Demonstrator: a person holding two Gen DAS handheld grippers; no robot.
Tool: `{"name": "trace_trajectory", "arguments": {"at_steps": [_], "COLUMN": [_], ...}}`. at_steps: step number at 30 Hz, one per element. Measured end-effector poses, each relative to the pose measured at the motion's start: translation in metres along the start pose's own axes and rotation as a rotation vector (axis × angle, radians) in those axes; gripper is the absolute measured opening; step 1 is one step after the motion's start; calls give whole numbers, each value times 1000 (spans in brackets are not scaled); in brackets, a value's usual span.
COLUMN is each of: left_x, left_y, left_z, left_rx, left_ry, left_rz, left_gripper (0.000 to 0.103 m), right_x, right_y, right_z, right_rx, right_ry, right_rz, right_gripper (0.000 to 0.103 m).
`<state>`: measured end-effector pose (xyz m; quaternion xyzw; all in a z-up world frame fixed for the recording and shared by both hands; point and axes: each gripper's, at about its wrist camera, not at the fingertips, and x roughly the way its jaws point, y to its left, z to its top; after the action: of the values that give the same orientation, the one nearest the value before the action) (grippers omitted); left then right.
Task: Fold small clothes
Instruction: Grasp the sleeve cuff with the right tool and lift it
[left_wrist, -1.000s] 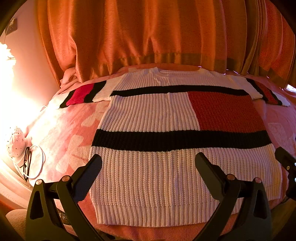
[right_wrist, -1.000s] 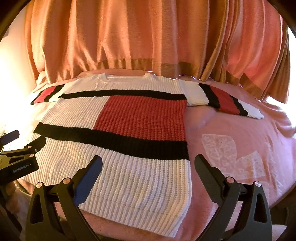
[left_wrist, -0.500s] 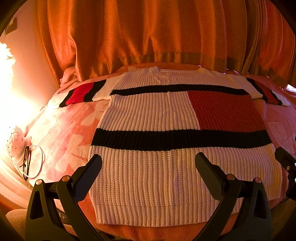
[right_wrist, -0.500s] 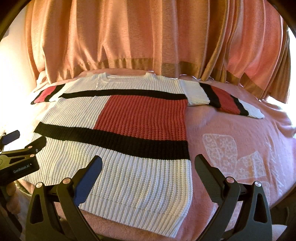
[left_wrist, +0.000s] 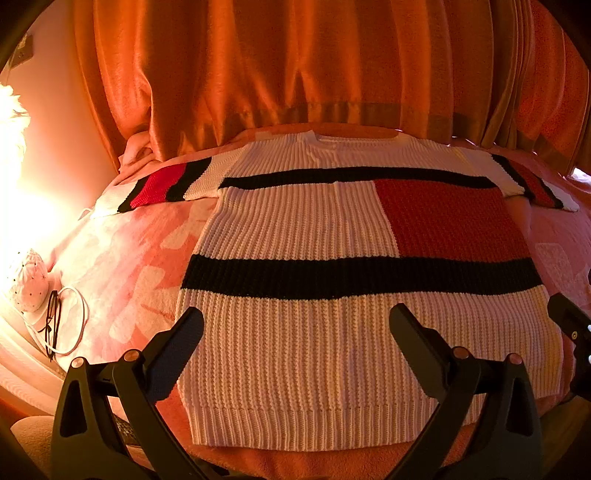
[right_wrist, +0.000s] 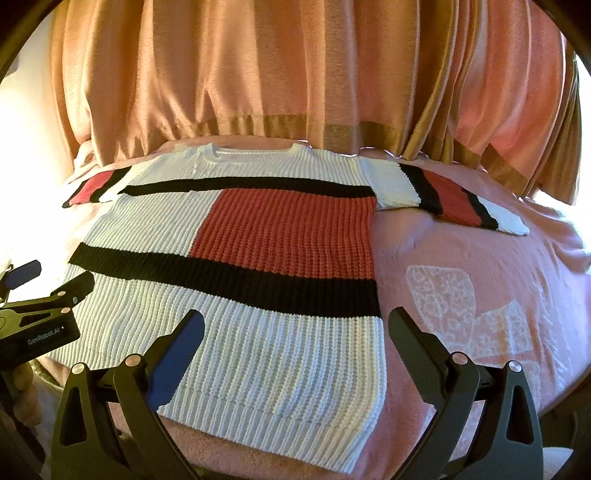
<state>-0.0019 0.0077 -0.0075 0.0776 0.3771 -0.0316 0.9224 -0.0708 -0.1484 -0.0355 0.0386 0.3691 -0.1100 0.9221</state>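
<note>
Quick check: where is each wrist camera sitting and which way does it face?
Left wrist: behind the open left tool, facing the curtain across the white knit sweater with black bands and a red block; right tool's tip at right edge.
Right wrist: behind the open right tool, over the sweater's right hem; left tool visible.
Shared: sweater, pink blanket.

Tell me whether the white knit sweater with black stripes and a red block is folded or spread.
Spread. The white knit sweater lies flat on the pink bedspread, both sleeves stretched outward, hem unfolded.
</note>
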Motion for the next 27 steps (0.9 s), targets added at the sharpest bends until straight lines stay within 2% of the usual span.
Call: {"name": "trace_trajectory", "arguments": {"at_steps": [13,17,19,22,25,27], "left_x": [0,3,4,-3,-5,1], "left_y": [0,1,1,2,-2,-9], "left_z": [0,1,7,27,54,76], "left_rx": [0,-7,-14,-11,11,26], "left_ry": [0,23,27,-16,-51,-71], "left_rz": [1,-9,-23,-36,-44,-43], "left_gripper": [98,98,98,98,98,98], "right_x": [1,2,3,5,17,40], "right_y": [0,-5,-24,-74,-136,-181], "right_z": [0,3,16,46,80,99], "right_rx": [2,17,68,166,249,317], "right_ry": [3,24,38,21,-11,9], "right_rz": [1,28,74,63,-38,-102], "right_gripper": [98,98,98,98,98,98]}}
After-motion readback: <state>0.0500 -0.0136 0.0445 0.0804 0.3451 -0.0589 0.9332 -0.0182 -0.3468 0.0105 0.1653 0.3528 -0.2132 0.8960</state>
